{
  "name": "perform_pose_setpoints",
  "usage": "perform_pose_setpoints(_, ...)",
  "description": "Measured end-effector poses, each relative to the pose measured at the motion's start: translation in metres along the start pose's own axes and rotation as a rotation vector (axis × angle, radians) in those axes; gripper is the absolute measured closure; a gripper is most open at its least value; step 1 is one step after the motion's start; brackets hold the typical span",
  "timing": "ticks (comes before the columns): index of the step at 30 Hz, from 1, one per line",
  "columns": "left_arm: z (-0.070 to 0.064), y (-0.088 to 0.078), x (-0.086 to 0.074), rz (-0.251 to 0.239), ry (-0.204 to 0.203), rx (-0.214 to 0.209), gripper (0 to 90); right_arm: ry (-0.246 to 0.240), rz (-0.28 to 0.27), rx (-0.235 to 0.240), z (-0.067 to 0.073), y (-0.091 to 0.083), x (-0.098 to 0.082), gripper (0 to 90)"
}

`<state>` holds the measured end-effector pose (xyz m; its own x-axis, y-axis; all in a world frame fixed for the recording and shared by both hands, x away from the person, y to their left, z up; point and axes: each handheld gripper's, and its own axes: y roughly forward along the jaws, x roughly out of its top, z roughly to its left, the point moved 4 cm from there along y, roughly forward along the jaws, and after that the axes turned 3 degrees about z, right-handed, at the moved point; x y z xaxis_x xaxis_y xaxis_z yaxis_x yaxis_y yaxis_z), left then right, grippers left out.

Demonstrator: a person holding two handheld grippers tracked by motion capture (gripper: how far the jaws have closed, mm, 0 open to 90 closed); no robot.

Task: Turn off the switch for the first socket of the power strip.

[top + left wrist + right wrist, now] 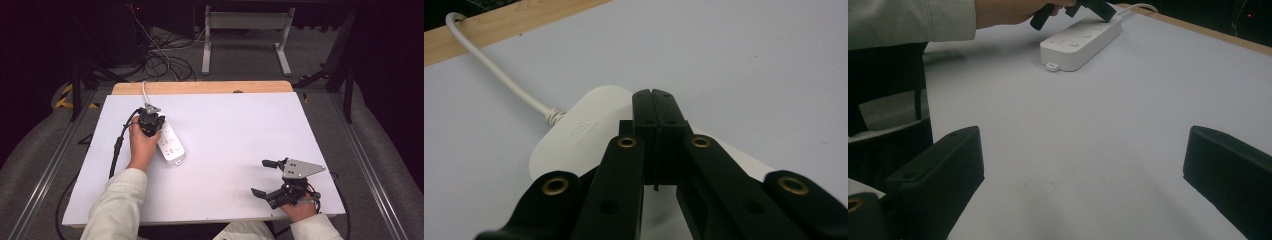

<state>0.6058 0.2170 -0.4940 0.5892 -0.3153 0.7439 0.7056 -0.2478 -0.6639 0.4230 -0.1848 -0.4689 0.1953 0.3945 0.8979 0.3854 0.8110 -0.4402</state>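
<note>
Here, the scene by its parts:
Power strip (170,142): white, lying flat on the white table sheet (240,150), left of centre, its long axis slanting toward the near right; its white cord (499,75) runs off the far wooden edge.
Left gripper (149,121): held over the cord end of the strip, jaws pressed together with nothing between them, tips over the strip's top face; whether they touch it I cannot tell.
Right gripper (263,177): near the table's near right corner, well apart from the strip, jaws spread wide, holding nothing.
</note>
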Motion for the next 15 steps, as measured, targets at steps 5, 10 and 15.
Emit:
perform_pose_setpoints(5, -0.0005, 0.0, 0.0001, 0.002, -0.009, 0.007, 90.0, 0.0, 0.0, 0.0, 0.0002, -0.0001, 0.0001, 3.3)
perform_pose_setpoints(10, -0.0009, 0.0, 0.0001, 0.003, -0.029, 0.009, 90.0, -0.002, -0.001, 0.001, 0.0005, -0.0003, 0.0002, 3.3)
perform_pose_setpoints(15, 0.0003, 0.0005, -0.0005, 0.011, -0.042, -0.002, 90.0, -0.002, -0.002, 0.001, 0.0005, -0.0008, 0.0002, 3.3)
